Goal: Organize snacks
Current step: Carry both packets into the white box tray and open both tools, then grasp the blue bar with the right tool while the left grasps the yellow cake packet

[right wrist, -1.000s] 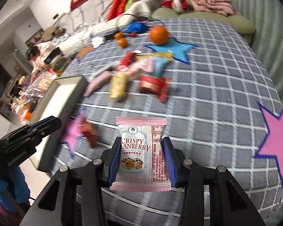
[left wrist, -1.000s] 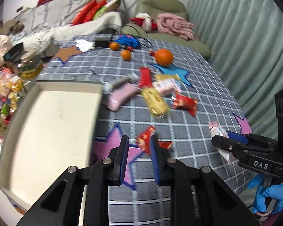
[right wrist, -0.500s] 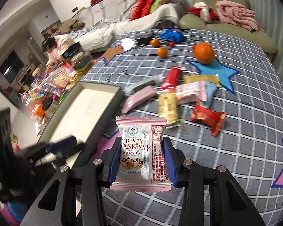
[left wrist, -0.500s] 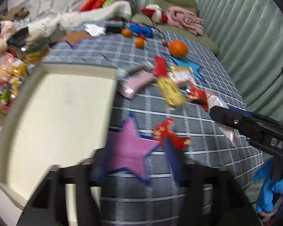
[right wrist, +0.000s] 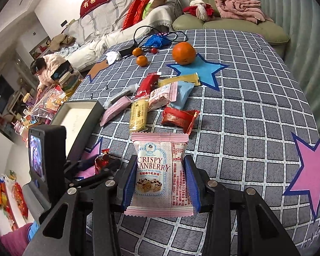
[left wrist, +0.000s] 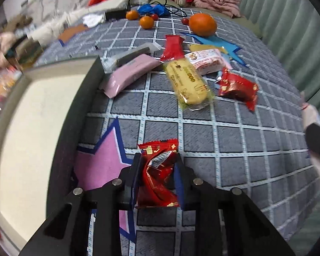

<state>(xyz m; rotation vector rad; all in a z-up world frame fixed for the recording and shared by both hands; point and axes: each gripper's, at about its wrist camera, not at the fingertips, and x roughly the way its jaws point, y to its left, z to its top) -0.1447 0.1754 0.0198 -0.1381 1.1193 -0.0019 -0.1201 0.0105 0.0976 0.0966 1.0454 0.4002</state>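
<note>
My left gripper (left wrist: 157, 168) is shut on a small red candy wrapper (left wrist: 160, 177), low over the checked cloth beside the pink star; it also shows in the right wrist view (right wrist: 102, 162). My right gripper (right wrist: 161, 170) is shut on a pink-and-white Crispy Cranberry packet (right wrist: 160, 172), held above the cloth. An open box with a pale inside (left wrist: 27, 132) lies at the left, its dark wall (left wrist: 79, 111) next to the left gripper. Several loose snacks lie beyond: a yellow packet (left wrist: 187, 83), a red packet (left wrist: 236, 87), a pink bar (left wrist: 130, 74).
A large orange (right wrist: 184, 53) and two small ones (right wrist: 141, 60) sit farther back with a black cable and blue bag. Bags of snacks (right wrist: 51, 100) crowd the table's left edge. A sofa and green armchair stand behind; a curtain hangs at the right.
My left gripper moved forward over the red candy by the pink star and shut on it. My right gripper, still holding the cranberry packet, swung left toward the box.
</note>
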